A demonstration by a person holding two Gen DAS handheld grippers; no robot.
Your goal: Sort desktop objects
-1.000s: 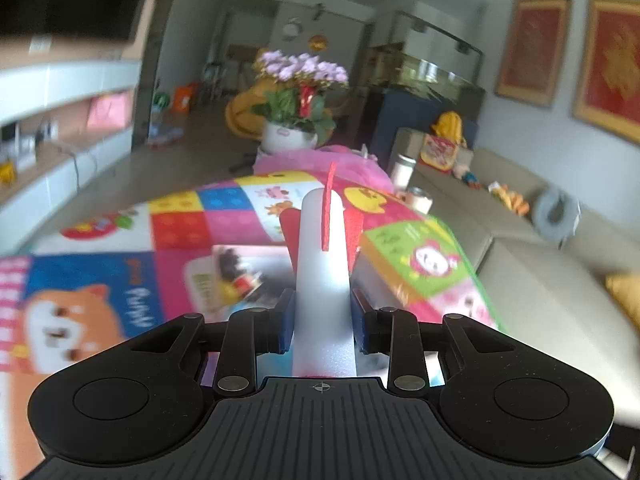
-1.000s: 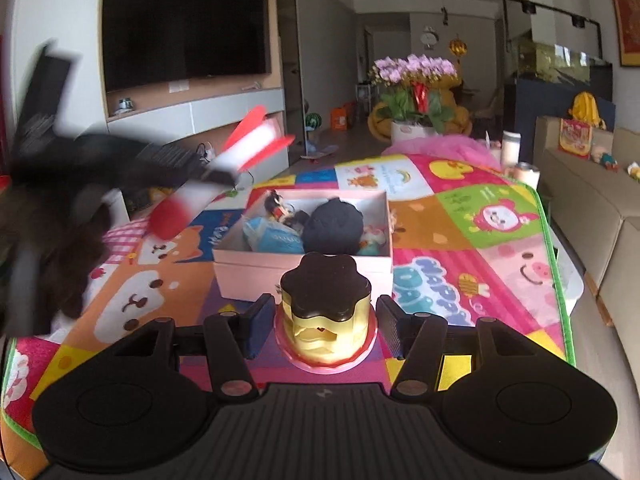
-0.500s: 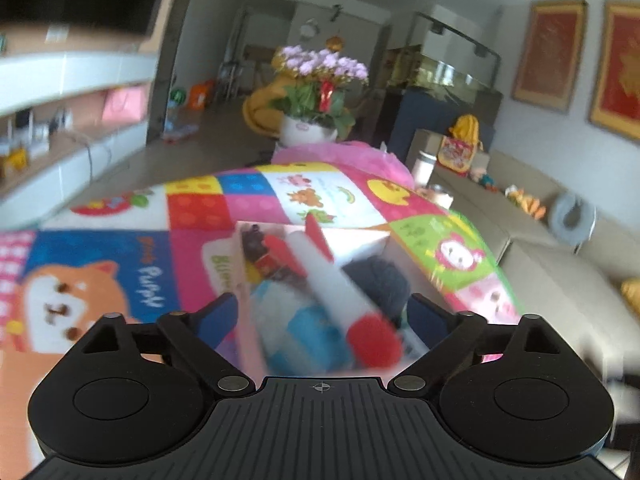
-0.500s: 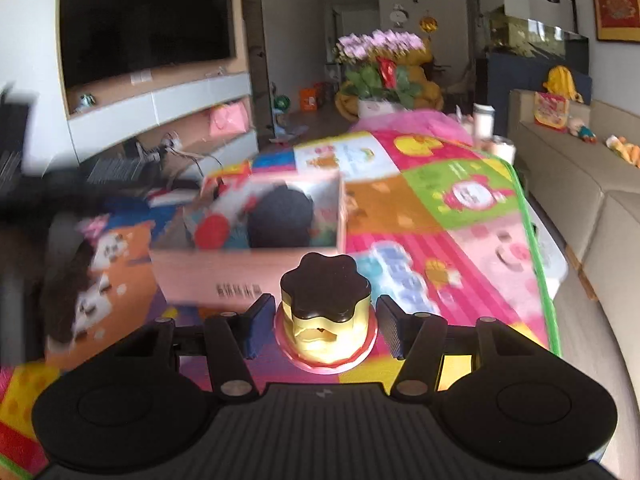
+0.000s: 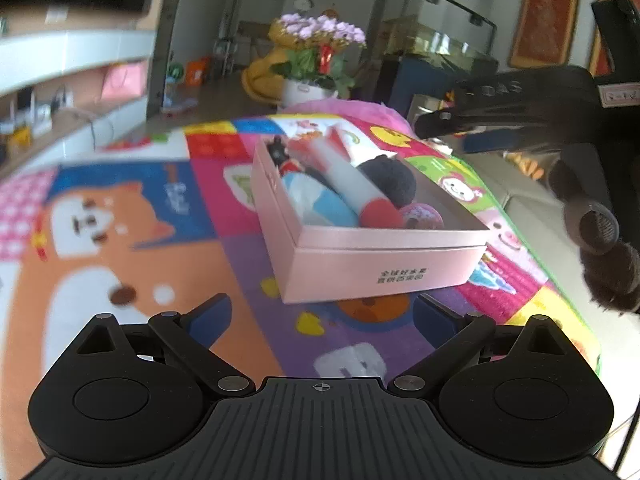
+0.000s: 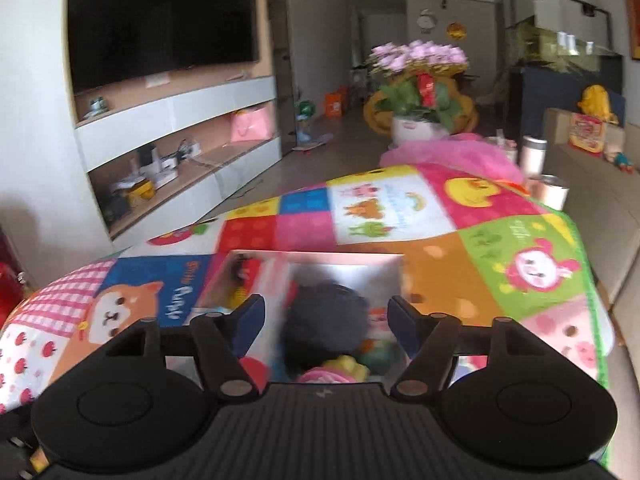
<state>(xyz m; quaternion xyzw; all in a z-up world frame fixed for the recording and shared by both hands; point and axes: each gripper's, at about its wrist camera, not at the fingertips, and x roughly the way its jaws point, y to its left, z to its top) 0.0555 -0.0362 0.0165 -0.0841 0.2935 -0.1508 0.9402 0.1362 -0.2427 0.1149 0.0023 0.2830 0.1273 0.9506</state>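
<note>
A pink box [image 5: 360, 268] stands on the colourful play mat. In it lie a white foam rocket with a red tip [image 5: 352, 184], a dark fuzzy ball [image 5: 390, 182], a blue and white toy [image 5: 320, 204] and a pink ball [image 5: 422, 216]. My left gripper [image 5: 322, 316] is open and empty, just in front of the box. My right gripper [image 6: 326, 312] is open right above the box [image 6: 320, 260], over the dark ball [image 6: 326, 316]. A pink and yellow toy [image 6: 336, 372] lies blurred below it in the box. The right gripper also shows in the left wrist view [image 5: 520, 100].
The mat [image 5: 120, 240] covers the table, whose right edge [image 6: 592, 280] drops toward a grey sofa. A pink cloth [image 6: 452, 156], a cup [image 6: 554, 190] and a flask [image 6: 534, 154] stand at the far end. A flower pot [image 6: 418, 128] stands behind.
My left gripper let go of the foam rocket, which now lies in the box, and drew back. My right gripper moved over the box and opened, releasing the yellow toy.
</note>
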